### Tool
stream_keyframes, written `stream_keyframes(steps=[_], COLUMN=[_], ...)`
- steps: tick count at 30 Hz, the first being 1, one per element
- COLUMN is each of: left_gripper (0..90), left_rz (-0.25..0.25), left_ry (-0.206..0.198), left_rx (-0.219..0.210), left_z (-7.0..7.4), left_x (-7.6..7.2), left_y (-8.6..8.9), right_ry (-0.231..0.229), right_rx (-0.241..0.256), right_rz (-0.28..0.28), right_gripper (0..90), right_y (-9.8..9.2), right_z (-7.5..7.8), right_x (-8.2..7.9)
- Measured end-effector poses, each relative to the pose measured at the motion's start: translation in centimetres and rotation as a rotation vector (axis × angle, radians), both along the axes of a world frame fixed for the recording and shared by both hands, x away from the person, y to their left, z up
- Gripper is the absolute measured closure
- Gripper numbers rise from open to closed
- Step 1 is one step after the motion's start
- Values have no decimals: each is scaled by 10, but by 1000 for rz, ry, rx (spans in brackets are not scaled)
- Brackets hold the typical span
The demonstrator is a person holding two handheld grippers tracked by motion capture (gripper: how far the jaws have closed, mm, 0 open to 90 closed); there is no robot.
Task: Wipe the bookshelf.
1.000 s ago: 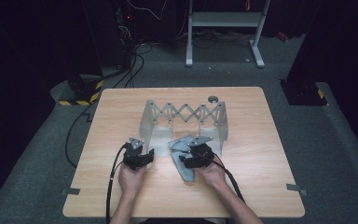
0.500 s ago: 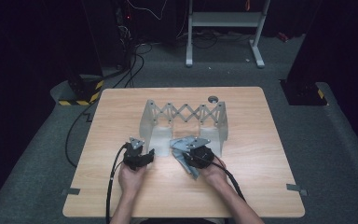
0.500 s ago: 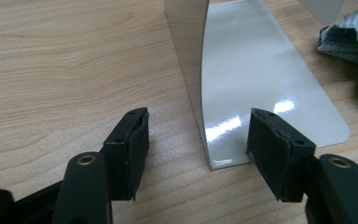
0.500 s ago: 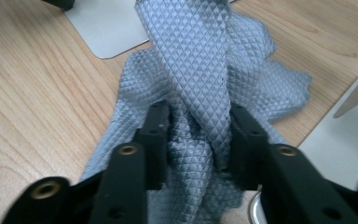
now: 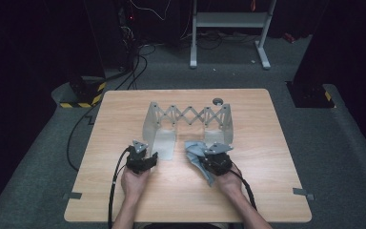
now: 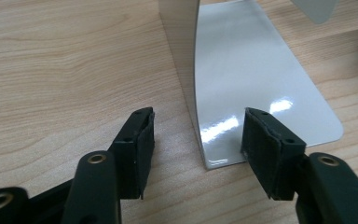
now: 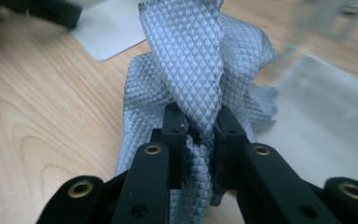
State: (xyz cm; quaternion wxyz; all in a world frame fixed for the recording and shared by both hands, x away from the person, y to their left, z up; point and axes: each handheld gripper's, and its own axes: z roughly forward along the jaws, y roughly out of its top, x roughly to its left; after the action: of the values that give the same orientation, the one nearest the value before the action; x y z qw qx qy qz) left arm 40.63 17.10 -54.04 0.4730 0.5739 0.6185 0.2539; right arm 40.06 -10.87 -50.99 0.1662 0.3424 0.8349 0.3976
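A grey-blue cloth [image 5: 196, 153] with a diamond weave lies bunched on the table in front of a white folding rack [image 5: 188, 119]. My right gripper [image 7: 199, 126] is shut on a raised fold of the cloth [image 7: 191, 51], seen in the high view at the cloth's near end [image 5: 215, 162]. My left gripper [image 6: 196, 140] stands open with nothing between its jaws, its fingertips straddling the near corner of the rack's flat white foot plate [image 6: 256, 88]. From above, the left gripper [image 5: 143, 160] sits just left of that foot plate [image 5: 164, 143].
The rack's scissor lattice spans the middle of the wooden table [image 5: 124, 109], with a second foot plate [image 7: 326, 121] beside the cloth. A small round grey disc [image 5: 218, 101] lies behind the rack. Cables trail from both grippers toward the table's near edge.
My right gripper has shifted slightly right and toward the near edge with the cloth pinched in it, bunching the cloth. The left gripper has barely moved.
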Motion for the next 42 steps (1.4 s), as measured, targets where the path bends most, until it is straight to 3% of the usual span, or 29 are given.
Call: stream_keyframes(steps=[3,8,11,14,16,19,27,35,42], left_gripper=[480,571,618,656,697,751,837,848,851], left_rz=[0,-11,-11,-13,-14,-17,-5,-5,6], left_ry=[-10,-4,-6,-3,-4,-4,6,5,-2], left_rx=[-14,-10,-17,-22,-28,-37,-46,-47,-51], left_z=[0,1,1,1,1,1,2,2,2], left_x=[0,-1,-1,-1,-1,-1,-2,-3,-3], left_y=[-1,1,1,2,2,2,7,7,6], right_ry=[-4,-5,-9,-22,-8,-29,2,21,32], right_rx=[38,64,93,73,43,-4,-3,-14,-6], right_rz=[-49,-166,-225,-250,-263,-281,-306,-346,-339], right_gripper=[786,787,787,782,782,783,786,788,789], right_y=[-21,-40,-44,-40,-35,-29,-27,-35,-33], right_z=[8,15,18,17,15,14,6,4,0], right_x=[-7,-7,-5,-2,2,7,21,27,30])
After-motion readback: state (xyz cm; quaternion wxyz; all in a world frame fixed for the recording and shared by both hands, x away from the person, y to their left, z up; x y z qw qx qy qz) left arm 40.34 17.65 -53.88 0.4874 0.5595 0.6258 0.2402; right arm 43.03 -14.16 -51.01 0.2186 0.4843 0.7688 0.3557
